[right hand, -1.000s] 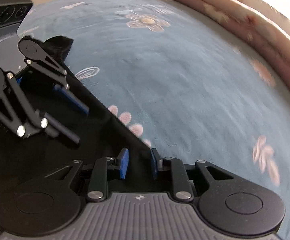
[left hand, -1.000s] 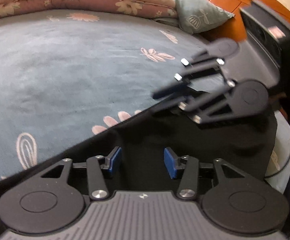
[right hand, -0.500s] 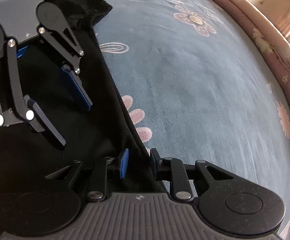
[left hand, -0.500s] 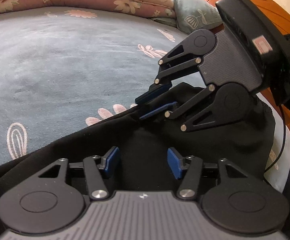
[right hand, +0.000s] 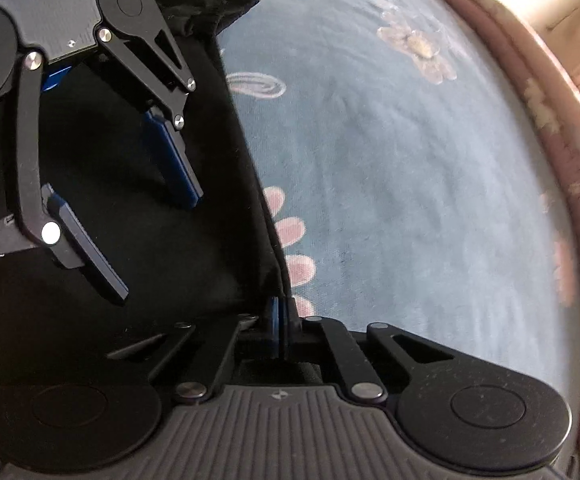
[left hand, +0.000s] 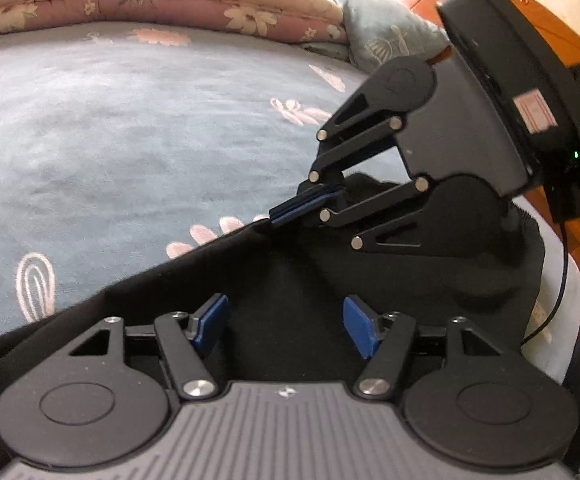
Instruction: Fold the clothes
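**Ana:** One black soft-fabric garment (left hand: 298,280) lies spread over the near part of the bed, its straight edge running across the blue-grey bedspread with pale pink flower prints (left hand: 129,120).

**Ben:** And the tools?

**Ana:** The right gripper (left hand: 290,210) has just been closing, and its blue pads are pressed together on that edge of the garment, which rises to a small peak at the pinch. The left gripper (left hand: 285,326) has just been opening; its jaws stand apart above the dark cloth with nothing clamped between them.

**Ben:** What lies around it?

**Ana:** Along the far side of the bed runs a rolled pink quilt with cream flowers (left hand: 149,4). Beside its end sits a grey-blue cushion (left hand: 382,28), against reddish-brown polished wood (left hand: 570,40). A thin black cable (left hand: 562,280) hangs down at the right, crossing a white cloth (left hand: 558,320) that shows past the garment.

**Ben:** Does anything block the view?

**Ana:** In the left wrist view the right gripper's black body covers much of the garment's far end and part of the cushion.

**Ben:** And the other camera?

**Ana:** The right wrist view shows the pinch from behind: the right gripper (right hand: 281,328) with the fabric's edge (right hand: 265,208) running straight into its pads, and the left gripper (right hand: 157,248) seen from the front, fingers spread over the cloth. A bunched black end of fabric (right hand: 217,4) shows behind the left gripper. The cushion, wood and cable do not appear there.
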A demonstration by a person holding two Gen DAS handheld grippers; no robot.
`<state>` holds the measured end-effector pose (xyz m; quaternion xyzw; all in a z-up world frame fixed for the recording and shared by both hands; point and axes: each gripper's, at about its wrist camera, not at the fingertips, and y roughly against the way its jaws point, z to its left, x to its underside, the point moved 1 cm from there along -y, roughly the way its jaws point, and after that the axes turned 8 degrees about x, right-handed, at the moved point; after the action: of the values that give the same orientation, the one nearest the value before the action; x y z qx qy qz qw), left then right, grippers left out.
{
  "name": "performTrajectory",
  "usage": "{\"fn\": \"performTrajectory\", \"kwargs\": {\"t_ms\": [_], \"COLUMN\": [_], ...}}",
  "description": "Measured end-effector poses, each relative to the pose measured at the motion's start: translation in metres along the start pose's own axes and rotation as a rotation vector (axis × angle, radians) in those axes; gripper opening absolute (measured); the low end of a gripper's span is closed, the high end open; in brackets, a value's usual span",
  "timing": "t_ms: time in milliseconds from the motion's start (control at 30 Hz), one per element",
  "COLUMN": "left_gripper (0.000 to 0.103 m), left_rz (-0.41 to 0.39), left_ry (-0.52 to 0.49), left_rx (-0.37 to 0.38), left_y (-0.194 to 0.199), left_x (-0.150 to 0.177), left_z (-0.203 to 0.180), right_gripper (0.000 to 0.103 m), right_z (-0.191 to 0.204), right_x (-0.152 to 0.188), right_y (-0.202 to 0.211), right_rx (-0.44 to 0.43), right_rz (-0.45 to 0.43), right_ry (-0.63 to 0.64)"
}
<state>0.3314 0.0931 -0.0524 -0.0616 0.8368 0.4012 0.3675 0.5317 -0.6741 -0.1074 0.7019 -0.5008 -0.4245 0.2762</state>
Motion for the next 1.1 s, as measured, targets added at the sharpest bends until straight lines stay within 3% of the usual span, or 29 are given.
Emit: {"fn": "performTrajectory", "kwargs": {"t_ms": [200,333,400,500,600,700,800,933,1000,1100], "left_gripper": [0.066,0.066,0.066,0.069,0.071,0.072,0.071,0.072,0.072,0.072], "left_rz": [0.009,0.022,0.019,0.028,0.063,0.078,0.061,0.020,0.021,0.029], "left_ry": [0.020,-0.007,-0.013,-0.019,-0.029,-0.035,-0.031,-0.062,-0.077,-0.106], "left_rx": [-0.040,-0.036,-0.027,0.001,0.002,-0.015,-0.079,-0.060,-0.044,-0.016], "left_y": [-0.022,-0.027,-0.024,-0.028,-0.040,-0.044,-0.041,-0.043,-0.052,-0.061], "left_x": [0.000,0.003,0.003,0.005,0.012,0.014,0.006,0.002,0.003,0.007], "left_z": [-0.006,-0.022,-0.031,-0.047,-0.056,-0.060,-0.074,-0.099,-0.114,-0.135], "right_gripper": [0.002,0.003,0.012,0.015,0.015,0.018,0.026,0.033,0.050,0.052], "right_z": [0.004,0.009,0.005,-0.010,-0.012,-0.004,-0.005,-0.024,-0.030,-0.034], "right_x": [-0.003,-0.002,-0.002,0.003,0.014,0.028,0.040,0.048,0.054,0.072], "right_y": [0.002,-0.007,0.001,0.026,0.039,0.022,0.004,0.038,0.069,0.112], "right_rx": [0.089,0.095,0.105,0.122,0.078,0.065,0.047,0.102,0.168,0.248], "right_rz": [-0.028,-0.006,-0.019,-0.024,0.002,0.063,0.123,0.153,0.158,0.198], "right_ry": [0.021,-0.007,-0.044,-0.164,-0.258,-0.350,-0.491,-0.613,-0.634,-0.720]}}
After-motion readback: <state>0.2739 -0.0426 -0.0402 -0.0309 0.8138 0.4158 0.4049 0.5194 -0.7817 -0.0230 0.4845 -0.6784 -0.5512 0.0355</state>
